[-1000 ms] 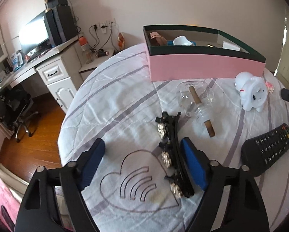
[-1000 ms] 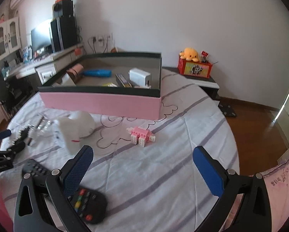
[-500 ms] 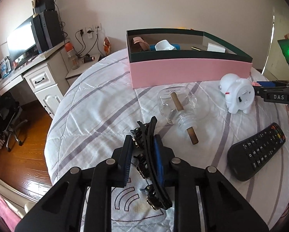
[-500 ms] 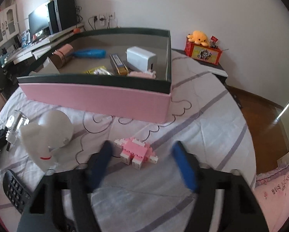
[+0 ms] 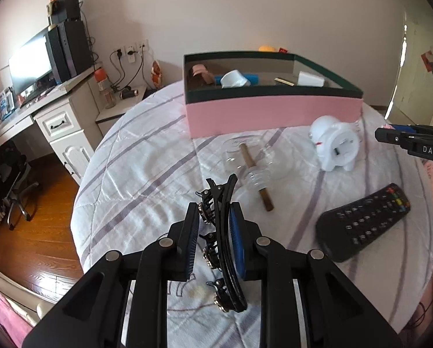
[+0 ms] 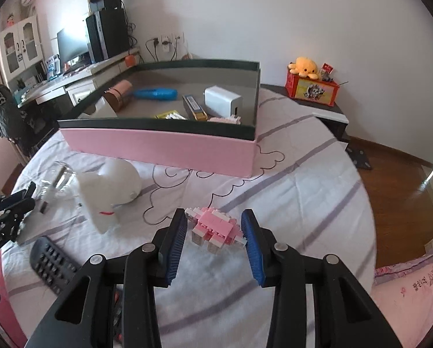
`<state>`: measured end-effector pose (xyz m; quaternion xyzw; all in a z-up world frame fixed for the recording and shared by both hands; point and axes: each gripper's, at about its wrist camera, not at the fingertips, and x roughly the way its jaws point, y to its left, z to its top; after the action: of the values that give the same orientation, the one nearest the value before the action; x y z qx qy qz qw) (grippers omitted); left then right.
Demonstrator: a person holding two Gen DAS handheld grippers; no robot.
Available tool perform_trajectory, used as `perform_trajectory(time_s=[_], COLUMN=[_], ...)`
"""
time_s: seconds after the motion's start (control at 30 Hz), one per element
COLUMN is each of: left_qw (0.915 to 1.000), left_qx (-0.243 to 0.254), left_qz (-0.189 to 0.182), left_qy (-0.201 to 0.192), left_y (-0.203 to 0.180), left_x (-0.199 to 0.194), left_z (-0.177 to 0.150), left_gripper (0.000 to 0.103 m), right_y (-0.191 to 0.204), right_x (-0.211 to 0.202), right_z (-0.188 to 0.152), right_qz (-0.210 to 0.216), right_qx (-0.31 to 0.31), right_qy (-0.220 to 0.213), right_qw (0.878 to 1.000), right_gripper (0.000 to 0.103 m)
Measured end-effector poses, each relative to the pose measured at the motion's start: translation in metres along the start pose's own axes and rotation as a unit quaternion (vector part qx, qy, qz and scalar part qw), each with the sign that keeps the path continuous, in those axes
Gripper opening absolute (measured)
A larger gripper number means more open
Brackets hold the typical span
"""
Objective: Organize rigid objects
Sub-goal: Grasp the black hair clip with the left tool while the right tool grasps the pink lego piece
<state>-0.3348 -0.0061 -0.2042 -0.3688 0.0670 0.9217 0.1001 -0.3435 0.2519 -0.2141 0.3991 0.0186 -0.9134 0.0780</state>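
Left gripper (image 5: 215, 233): the jaws are closed on the black hair clip (image 5: 223, 232); the blue pads are pressed against both of its sides, with the clip's long curved body running lengthwise between them.
Right gripper (image 6: 213, 233): the jaws are closing around the pink brick model (image 6: 215, 229), which lies between the pads; a gap is seen on each side, so no contact is made yet.
Goal container: the pink box (image 6: 164, 148) with a dark rim is set at the far side of the bed; a white charger, a blue item and other small things are already held inside.
Still loose: a white toy (image 5: 333, 146), a black remote (image 5: 361, 223) and a clear glass bottle (image 5: 252, 163) with a brown stick are left on the sheet, near one another.
Risk, clip: being held along its length, the clip could pivot or slide out when lifted; its decorated teeth could snag the fabric.
Risk, bricks: the model could be pushed sideways or cracked apart if one pad lands first on a protruding block.
Surface: a soft white quilted bedsheet (image 6: 289, 191) with grey stripes and line drawings is seen; objects can sink or tilt on it.
Room: a desk with a monitor and a wooden floor are visible beyond the bed.
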Motion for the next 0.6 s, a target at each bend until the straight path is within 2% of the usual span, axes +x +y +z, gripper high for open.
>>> perform_trajectory(time_s=[0.43,0.6], left_qw=[0.9977,0.9964], left_qx=[0.018,0.02], left_qz=[-0.019,-0.022], left_qy=[-0.063,-0.079], left_y=[-0.027,-0.034], left_x=[-0.059,-0.075], left_z=[0.022,0.031], left_gripper=[0.02,0.02], right_y=[0.012,0.014], right_x=[-0.079,-0.096], right_z=[0.001,-0.002], right_qz=[0.021,0.026], right_qx=[-0.001,-0.005], right_qy=[-0.091,-0.103], right_qw=[0.996,0.994], right_gripper=[0.04,0.04])
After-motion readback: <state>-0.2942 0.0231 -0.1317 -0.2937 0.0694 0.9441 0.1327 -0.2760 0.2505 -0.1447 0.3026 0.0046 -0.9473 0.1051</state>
